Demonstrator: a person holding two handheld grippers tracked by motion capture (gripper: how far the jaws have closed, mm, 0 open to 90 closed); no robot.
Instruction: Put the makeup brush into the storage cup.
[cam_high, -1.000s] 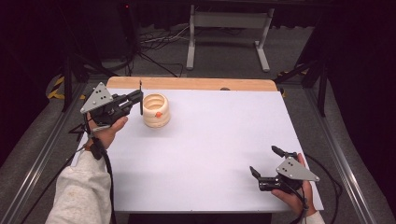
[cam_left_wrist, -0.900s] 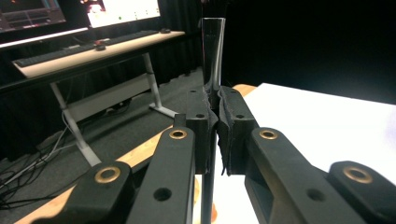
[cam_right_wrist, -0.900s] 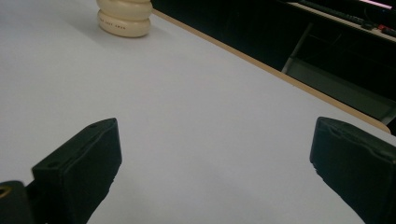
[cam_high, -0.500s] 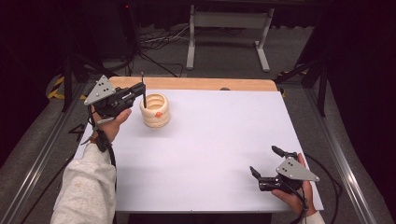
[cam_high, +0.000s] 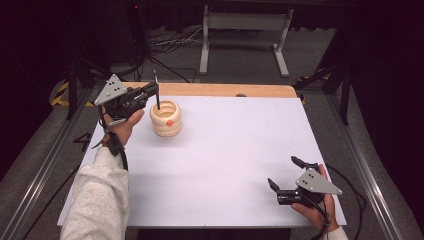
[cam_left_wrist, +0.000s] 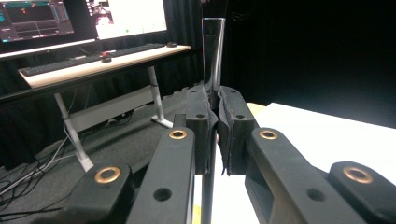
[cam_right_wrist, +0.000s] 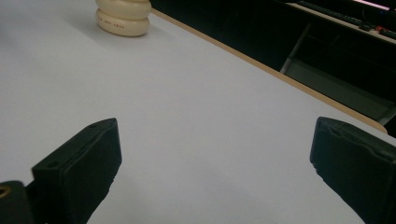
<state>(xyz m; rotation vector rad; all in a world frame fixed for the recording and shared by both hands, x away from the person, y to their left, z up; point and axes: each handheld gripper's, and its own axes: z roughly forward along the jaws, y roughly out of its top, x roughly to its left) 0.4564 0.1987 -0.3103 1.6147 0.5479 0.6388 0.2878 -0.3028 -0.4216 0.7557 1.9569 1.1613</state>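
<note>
A cream ribbed holder stands at the far left of the white table; in the right gripper view the holder sits at the top left. My left gripper hovers just left of it and is shut on a thin black stick, which stands upright with its lower end at the holder's rim. Seen from the left gripper view, the pads clamp the stick and my left gripper points level. My right gripper rests open at the near right corner with nothing between its fingers.
A wooden strip runs along the table's far edge. Beyond it stand a metal desk frame and floor cables. A desk with a keyboard and monitors is in the left gripper view. Metal rails flank the table.
My left gripper has risen a little and moved toward the far edge with the stick, bringing its lower end up to the holder's rim. The right gripper has stayed still.
</note>
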